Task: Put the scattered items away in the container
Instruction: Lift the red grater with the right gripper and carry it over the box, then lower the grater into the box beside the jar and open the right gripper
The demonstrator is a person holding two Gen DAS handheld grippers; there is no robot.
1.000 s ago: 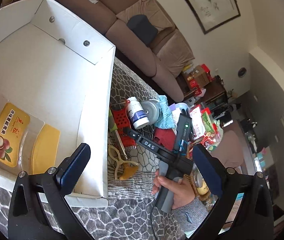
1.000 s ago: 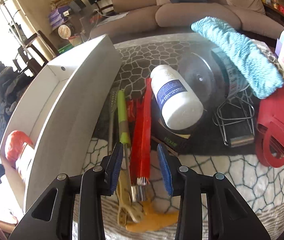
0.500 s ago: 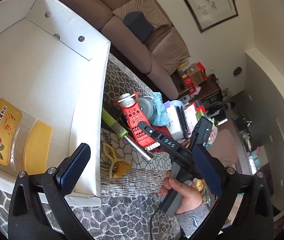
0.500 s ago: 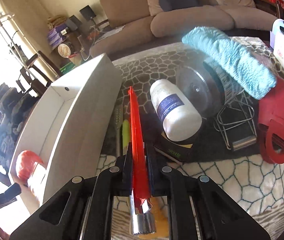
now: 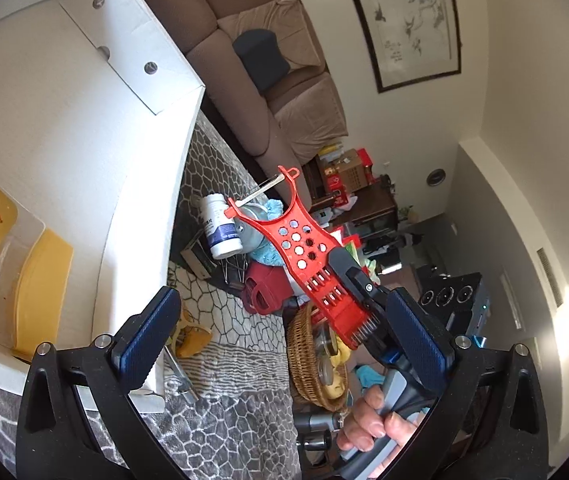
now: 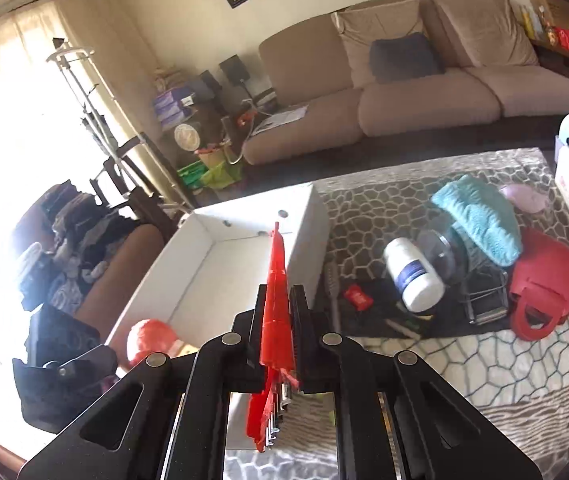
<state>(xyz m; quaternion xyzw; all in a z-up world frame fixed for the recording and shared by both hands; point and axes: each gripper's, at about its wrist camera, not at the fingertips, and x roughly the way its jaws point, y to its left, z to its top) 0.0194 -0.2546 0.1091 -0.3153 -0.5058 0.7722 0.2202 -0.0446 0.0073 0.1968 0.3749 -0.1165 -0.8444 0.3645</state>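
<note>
My right gripper (image 6: 277, 330) is shut on a flat red plastic peeler (image 6: 274, 280) and holds it in the air, edge-on, near the white cardboard box (image 6: 212, 268). The peeler (image 5: 304, 248) also shows in the left wrist view, lifted above the table beside the box (image 5: 84, 128). My left gripper (image 5: 284, 332) is open and empty beside the box's near corner. The box holds a yellow snack tray (image 5: 0, 240) and a red-orange bag (image 6: 150, 340).
On the patterned tablecloth (image 6: 464, 364) lie a white pill bottle (image 6: 412, 276), a teal cloth (image 6: 480, 220), a red pouch (image 6: 544, 288), a wire rack (image 6: 484, 296) and a yellow tool (image 5: 194, 336). A wicker basket (image 5: 304, 360) stands below the table edge. A sofa (image 6: 404, 80) is behind.
My right gripper closed on the red peeler and lifted it off the table toward the box. My left gripper stayed open by the box.
</note>
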